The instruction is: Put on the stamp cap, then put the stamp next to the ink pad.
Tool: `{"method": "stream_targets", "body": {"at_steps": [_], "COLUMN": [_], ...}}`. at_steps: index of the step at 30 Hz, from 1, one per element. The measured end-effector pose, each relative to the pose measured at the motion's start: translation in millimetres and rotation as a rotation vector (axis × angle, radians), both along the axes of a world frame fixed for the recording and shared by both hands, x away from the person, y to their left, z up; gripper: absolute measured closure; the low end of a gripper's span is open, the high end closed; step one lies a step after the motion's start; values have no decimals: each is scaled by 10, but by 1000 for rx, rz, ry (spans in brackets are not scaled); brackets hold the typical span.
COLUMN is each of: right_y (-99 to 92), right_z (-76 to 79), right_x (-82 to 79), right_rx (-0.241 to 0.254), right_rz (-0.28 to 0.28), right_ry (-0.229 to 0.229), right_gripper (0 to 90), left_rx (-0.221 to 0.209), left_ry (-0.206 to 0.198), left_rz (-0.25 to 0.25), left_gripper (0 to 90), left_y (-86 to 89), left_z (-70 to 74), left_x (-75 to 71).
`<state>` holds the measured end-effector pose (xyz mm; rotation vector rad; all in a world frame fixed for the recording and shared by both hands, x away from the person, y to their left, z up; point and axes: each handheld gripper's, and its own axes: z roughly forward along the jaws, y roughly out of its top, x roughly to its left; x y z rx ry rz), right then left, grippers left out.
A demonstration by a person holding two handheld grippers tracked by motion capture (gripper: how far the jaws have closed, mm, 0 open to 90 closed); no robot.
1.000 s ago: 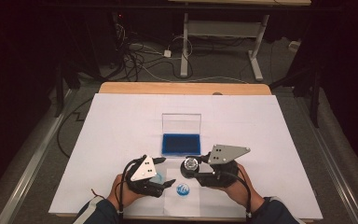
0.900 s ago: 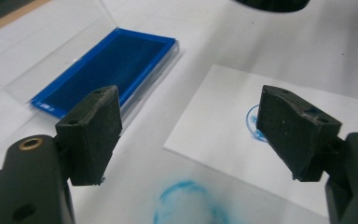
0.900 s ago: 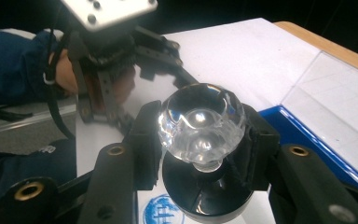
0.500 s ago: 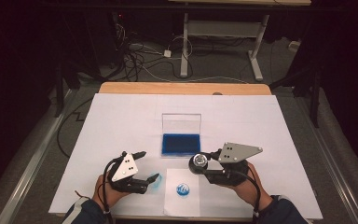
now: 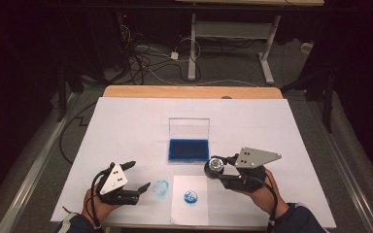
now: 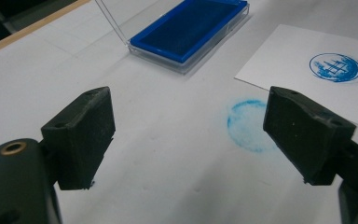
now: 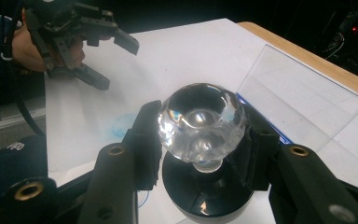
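Stamp (image 5: 216, 166) sits clamped in the right gripper (image 5: 222, 171), its clear knob pinched between the jaws, black base below, held just off the near right corner of the ink pad (image 5: 188, 150). In the right gripper view the knob (image 7: 200, 122) fills the gap between the black pads, gripped tight on both sides. Below it lies the paper (image 5: 190, 206), already bearing a crisp blue print (image 5: 190, 197). So the stamping looks done here, and my read is that the stamp is on its way to the pad, either to re-ink or to be parked.

Next move, I'd say: carry it level over the blue pad and lower it squarely, without tipping the base or catching the upright clear lid (image 5: 189, 128) behind.

Over to the left gripper (image 5: 137, 175): its jaws have just been opening and now stand wide apart, nothing between them, hovering over the table (image 5: 126, 126) beside a faint blue smudge (image 5: 161, 188). In its own view, that smudge (image 6: 248, 125) lies ahead between the spread jaws.
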<state>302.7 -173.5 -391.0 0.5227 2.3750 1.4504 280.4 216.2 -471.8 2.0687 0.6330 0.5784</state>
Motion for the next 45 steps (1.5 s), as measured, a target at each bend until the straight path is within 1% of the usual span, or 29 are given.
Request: {"method": "stream_targets", "body": {"at_steps": [4, 6, 10, 12, 14, 16, 25, 28, 29, 30, 33, 34, 35, 38, 40, 45], "right_y": [-39, -56, -102, -122, -140, -140, -155, -153, -149, -145, -135, -137, -142, -151, -153, -169], "right_z": [7, 12, 26, 35, 42, 48, 49, 46, 47, 47, 46, 48, 57, 82, 89, 78], "right_x": [-5, -7, -7, 0, 13, 21, 73, 99, 107, 118, 155, 167, 185, 237, 281, 400], "right_rx": [2, -2, 3, -4, -8, -9, -13, -15, -13, -13, -21, -19, -16, -13, -19, -28], "right_rz": [-6, -10, -22, -34, -44, -55, -76, -82, -85, -85, -93, -94, -98, -111, -115, -142], "right_ry": [-2, -10, -13, -12, -12, -17, -20, -16, -16, -16, -17, -16, -15, -15, -17, 0], "right_gripper": [571, 571, 571, 571, 571, 571, 571, 571, 571, 571, 571, 571, 571, 571, 571, 571], "left_rx": [5, 4, 17, 18, 14, 23, 30, 29, 23, 22, 17, 28, 27, 23, 15, 21], "left_ry": [10, 15, 24, 26, 27, 28, 37, 38, 39, 44, 40, 46, 47, 44, 45, 46], "left_rz": [19, 23, 27, 30, 29, 23, 19, 22, 23, 27, 22, 25, 24, 19, 19, 20], "left_gripper": [158, 158, 158, 158, 158, 158, 158, 159, 158, 158, 158, 158, 158, 158, 159, 158], "left_y": [73, 96, 125, 134, 133, 119, 107, 113, 112, 114, 106, 108, 108, 110, 110, 108], "left_z": [-22, -37, -65, -70, -71, -77, -97, -96, -96, -93, -95, -97, -100, -98, -97, -98], "left_x": [-31, -49, -74, -78, -78, -80, -60, -58, -55, -54, -52, -54, -55, -56, -57, -62]}}
